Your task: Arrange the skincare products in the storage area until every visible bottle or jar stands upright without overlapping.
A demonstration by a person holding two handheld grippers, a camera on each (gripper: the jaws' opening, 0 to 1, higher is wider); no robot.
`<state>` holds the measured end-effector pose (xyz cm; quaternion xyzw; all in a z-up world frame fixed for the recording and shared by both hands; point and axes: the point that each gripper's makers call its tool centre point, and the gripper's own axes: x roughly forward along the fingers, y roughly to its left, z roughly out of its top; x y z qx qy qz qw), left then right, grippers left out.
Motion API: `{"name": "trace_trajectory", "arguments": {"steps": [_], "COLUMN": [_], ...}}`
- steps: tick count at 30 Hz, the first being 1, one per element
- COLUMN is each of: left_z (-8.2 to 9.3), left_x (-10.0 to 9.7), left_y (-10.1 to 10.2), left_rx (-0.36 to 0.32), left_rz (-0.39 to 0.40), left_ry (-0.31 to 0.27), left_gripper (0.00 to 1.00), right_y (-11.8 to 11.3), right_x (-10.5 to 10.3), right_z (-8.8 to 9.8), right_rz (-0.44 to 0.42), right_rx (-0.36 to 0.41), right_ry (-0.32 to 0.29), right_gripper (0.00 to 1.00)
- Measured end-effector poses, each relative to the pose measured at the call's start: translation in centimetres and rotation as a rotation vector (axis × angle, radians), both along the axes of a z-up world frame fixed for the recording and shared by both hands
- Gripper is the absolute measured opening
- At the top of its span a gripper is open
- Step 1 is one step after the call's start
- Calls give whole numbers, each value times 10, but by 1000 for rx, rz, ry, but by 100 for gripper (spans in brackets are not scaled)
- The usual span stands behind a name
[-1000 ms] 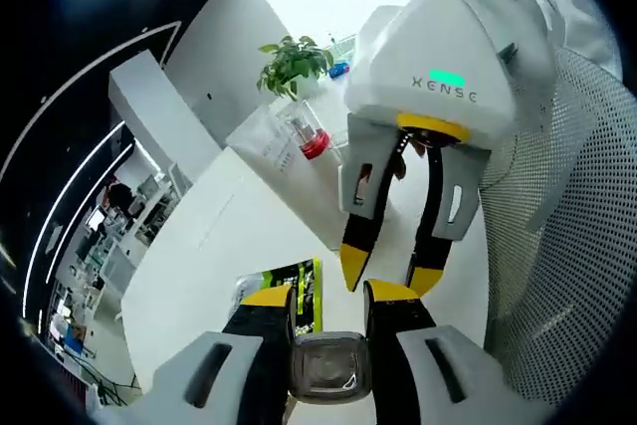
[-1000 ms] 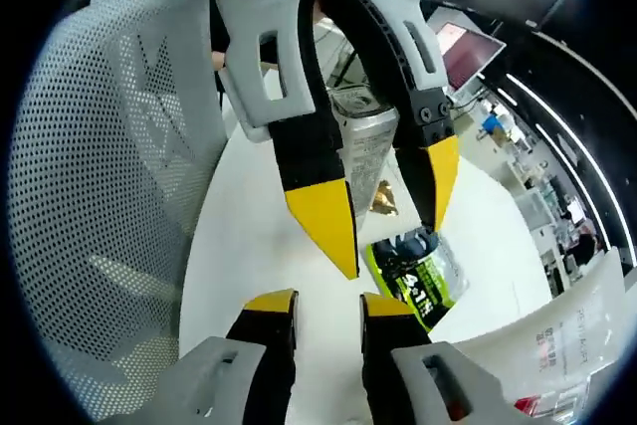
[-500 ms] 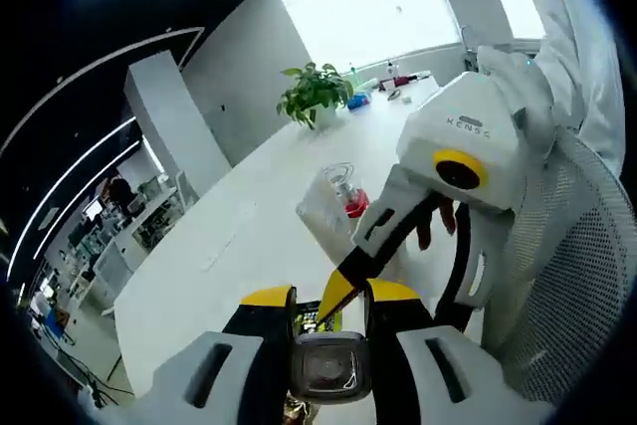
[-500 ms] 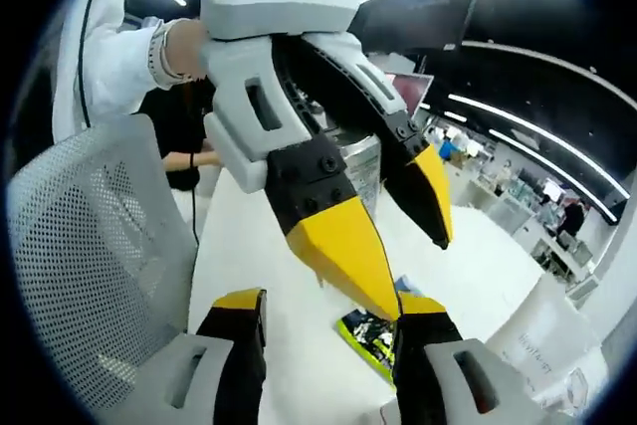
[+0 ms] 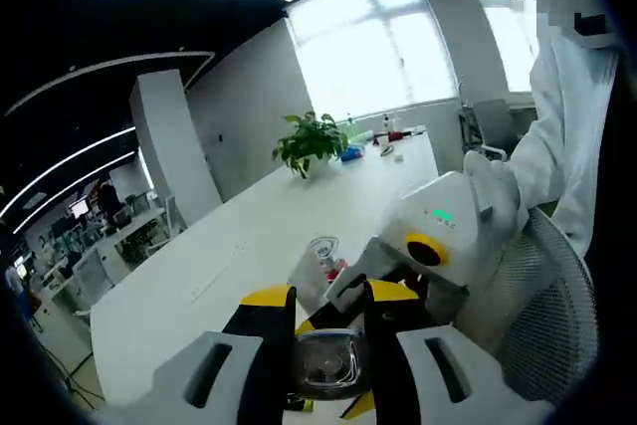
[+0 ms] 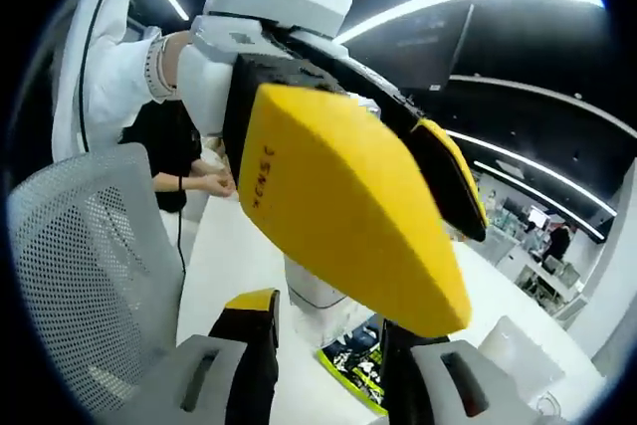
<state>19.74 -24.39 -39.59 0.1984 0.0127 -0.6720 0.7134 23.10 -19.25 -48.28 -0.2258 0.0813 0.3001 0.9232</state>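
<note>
Glass, square-shouldered and held between the jaws of the left hand-held gripper, the jar hangs above the white desk. The right hand-held gripper hovers close alongside with jaws apart, empty. A green packet lies flat below, so I would lower the jar squarely onto bare desk beside it before loosening the grip.

Square glass jar seen end-on, clamped between left gripper jaws, above the white table. Green-and-black printed packet lies flat on the table. Clear container with a red-capped item inside stands upright on the table, beyond the jar
</note>
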Motion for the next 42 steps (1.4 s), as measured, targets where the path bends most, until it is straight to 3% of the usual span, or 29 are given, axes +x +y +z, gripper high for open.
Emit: {"name": "trace_trajectory", "arguments": {"steps": [4, 9, 12, 14, 17, 27, 37, 42], "left_z": [7, 8, 5, 3, -1, -17, -51, -66], "left_x": [-6, -5, -1, 1, 3, 10, 20, 24], "left_y": [-1, 1, 5, 8, 12, 18, 29, 35], "left_rx": [-32, -45, -48, -43, -34, 23, 184, 285], "left_rz": [-20, -16, -6, 2, 12, 43, 63, 60], "left_ry": [20, 27, 42, 42, 46, 43, 12, -46], "left_gripper": [27, 27, 27, 27, 27, 28, 29, 29], "right_y": [5, 2, 0, -5, -8, -15, -21, -23], "right_x": [-1, -1, 0, 1, 0, 1, 0, 0], "right_z": [4, 10, 10, 11, 12, 12, 6, 4], "right_rz": [13, 1, -7, -13, -26, -38, -24, -18], "right_rx": [32, 27, -19, -103, -168, -278, -424, -465], "right_ry": [-7, -30, -49, -90, -119, -155, -186, -188], "right_gripper": [31, 18, 18, 17, 17, 17, 17, 16]}}
